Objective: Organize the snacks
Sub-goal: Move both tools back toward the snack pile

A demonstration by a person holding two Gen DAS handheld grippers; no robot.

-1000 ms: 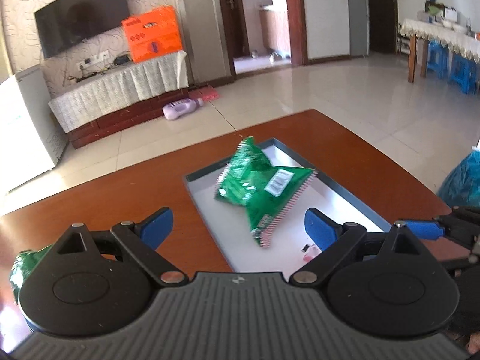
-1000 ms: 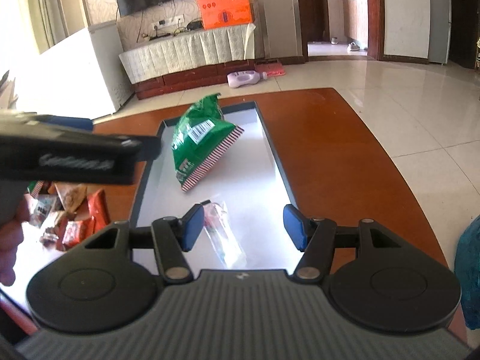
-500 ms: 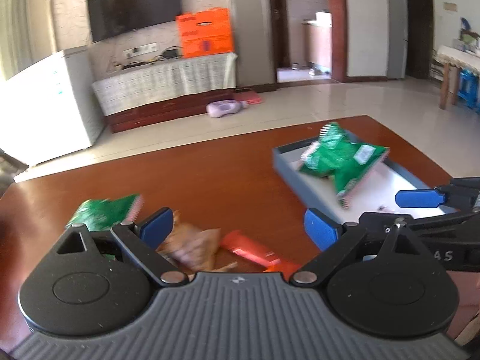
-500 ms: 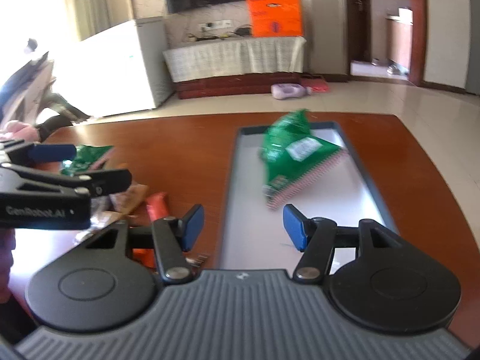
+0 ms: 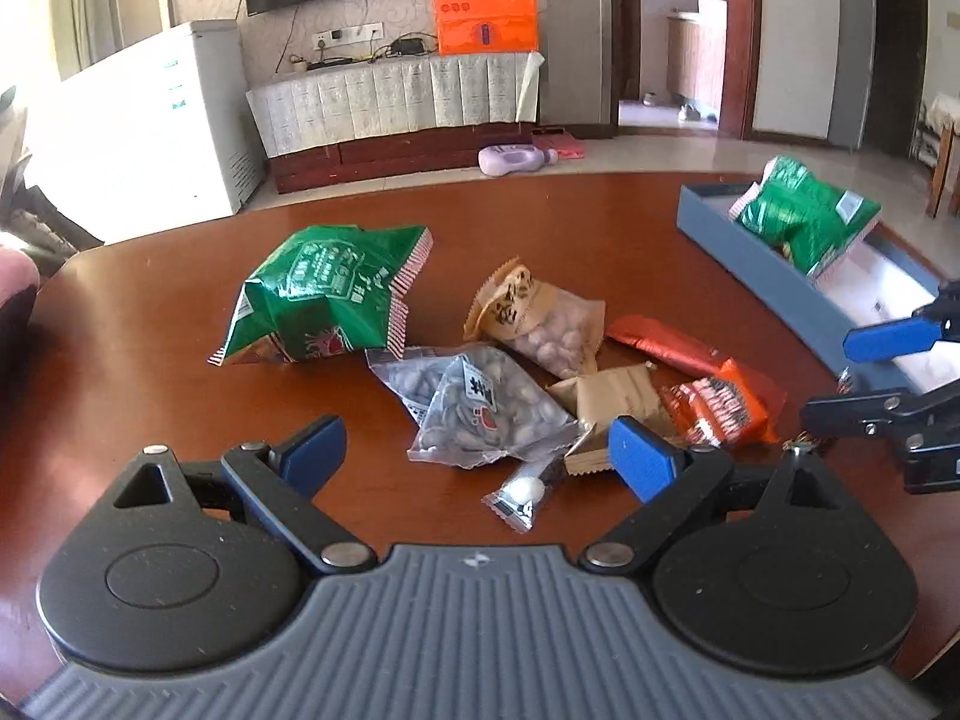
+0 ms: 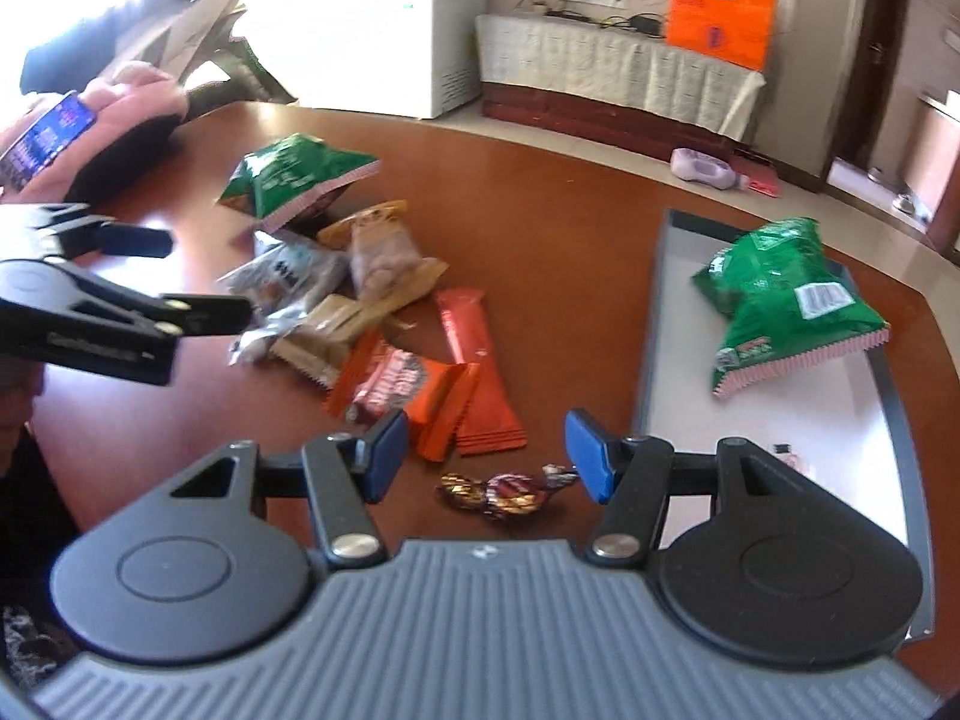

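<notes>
Both claws stand spread and empty — the left gripper (image 5: 477, 450) and right gripper (image 6: 487, 457) hover over the snack pile (image 5: 540, 372) beside the tray (image 6: 654, 324).

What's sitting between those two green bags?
In the right wrist view, a heap of small snack packets lies between the green bag on the table and the one in the tray.

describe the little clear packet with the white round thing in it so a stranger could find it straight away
On the reddish-brown wooden table, find the loose heap of snack packets beside the grey tray. At the heap's near edge, just below the clear bag of grey seeds, lies the small clear packet. It is the smallest wrapper there and the only one showing a single white ball.
</notes>
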